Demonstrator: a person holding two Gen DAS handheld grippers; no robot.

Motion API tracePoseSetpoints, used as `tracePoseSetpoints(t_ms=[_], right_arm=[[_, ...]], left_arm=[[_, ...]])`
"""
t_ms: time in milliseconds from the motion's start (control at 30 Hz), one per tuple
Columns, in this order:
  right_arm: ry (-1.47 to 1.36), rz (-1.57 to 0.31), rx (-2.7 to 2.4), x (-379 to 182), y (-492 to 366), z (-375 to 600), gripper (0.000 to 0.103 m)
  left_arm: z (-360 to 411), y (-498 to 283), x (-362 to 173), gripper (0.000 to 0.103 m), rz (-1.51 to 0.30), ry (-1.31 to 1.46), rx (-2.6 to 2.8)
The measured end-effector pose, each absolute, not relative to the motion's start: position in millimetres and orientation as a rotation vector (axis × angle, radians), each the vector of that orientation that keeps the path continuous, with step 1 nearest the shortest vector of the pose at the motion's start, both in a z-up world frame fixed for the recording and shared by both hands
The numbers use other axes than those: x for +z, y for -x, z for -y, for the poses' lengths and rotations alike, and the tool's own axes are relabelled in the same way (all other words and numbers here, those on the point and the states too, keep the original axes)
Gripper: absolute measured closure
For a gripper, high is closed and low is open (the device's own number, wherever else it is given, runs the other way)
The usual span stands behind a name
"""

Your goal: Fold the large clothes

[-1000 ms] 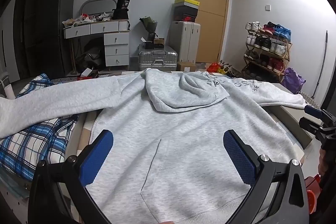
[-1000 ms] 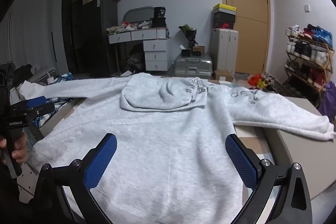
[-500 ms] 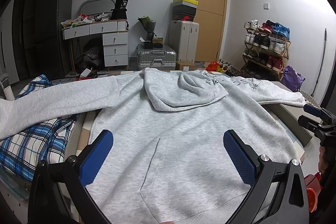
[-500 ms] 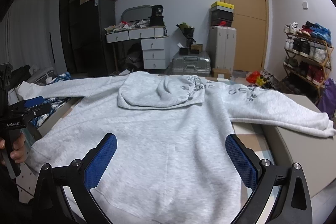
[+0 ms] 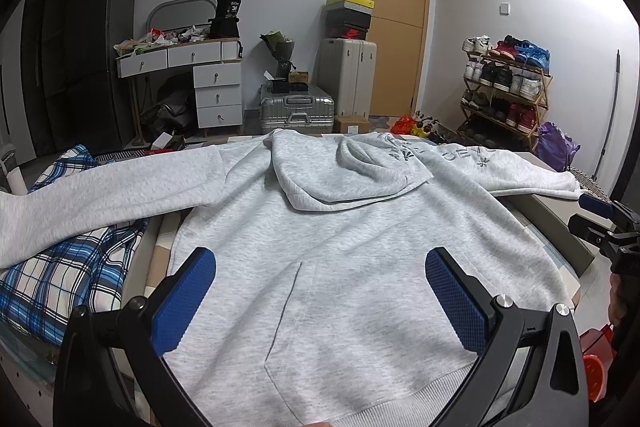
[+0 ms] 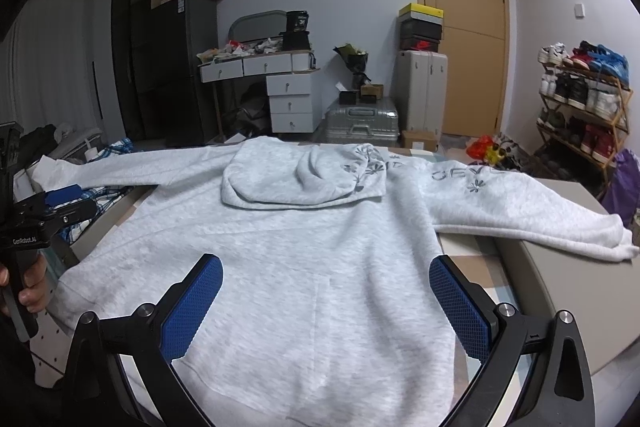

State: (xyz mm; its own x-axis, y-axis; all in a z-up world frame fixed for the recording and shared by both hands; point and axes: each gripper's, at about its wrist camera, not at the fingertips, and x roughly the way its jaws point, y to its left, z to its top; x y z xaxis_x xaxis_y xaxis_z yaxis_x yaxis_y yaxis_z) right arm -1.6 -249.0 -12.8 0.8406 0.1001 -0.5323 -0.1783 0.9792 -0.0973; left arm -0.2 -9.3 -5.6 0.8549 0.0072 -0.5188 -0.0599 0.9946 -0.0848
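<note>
A light grey hoodie [image 5: 340, 239] lies flat, front up, on the table, with the hood folded down and both sleeves spread out sideways; it also shows in the right wrist view [image 6: 304, 247]. My left gripper [image 5: 320, 291] is open and empty, hovering over the hem near the front pocket. My right gripper [image 6: 326, 299] is open and empty over the lower right of the body. The right sleeve [image 6: 532, 215] lies over a beige box. The left sleeve [image 5: 92, 195] lies over a plaid cloth.
A blue plaid cloth [image 5: 64, 267] lies at the table's left. A beige box [image 6: 560, 291] stands at the right edge. Beyond the table are a drawer desk [image 5: 208, 83], silver suitcases [image 5: 298, 109], a shoe rack [image 5: 504, 91] and a door.
Both grippers have drifted back and up slightly over the hoodie's hem. Both stay open. The hoodie has not moved.
</note>
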Motion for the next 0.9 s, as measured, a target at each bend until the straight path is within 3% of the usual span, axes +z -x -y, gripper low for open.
tracePoseSetpoints(t_ms=[900], right_arm=[[0.138, -0.561, 0.144, -13.4, 1.0, 251.8, 0.000]], left_arm=[[11.4, 0.9, -4.3, 0.001, -0.546, 0.096, 0.033]])
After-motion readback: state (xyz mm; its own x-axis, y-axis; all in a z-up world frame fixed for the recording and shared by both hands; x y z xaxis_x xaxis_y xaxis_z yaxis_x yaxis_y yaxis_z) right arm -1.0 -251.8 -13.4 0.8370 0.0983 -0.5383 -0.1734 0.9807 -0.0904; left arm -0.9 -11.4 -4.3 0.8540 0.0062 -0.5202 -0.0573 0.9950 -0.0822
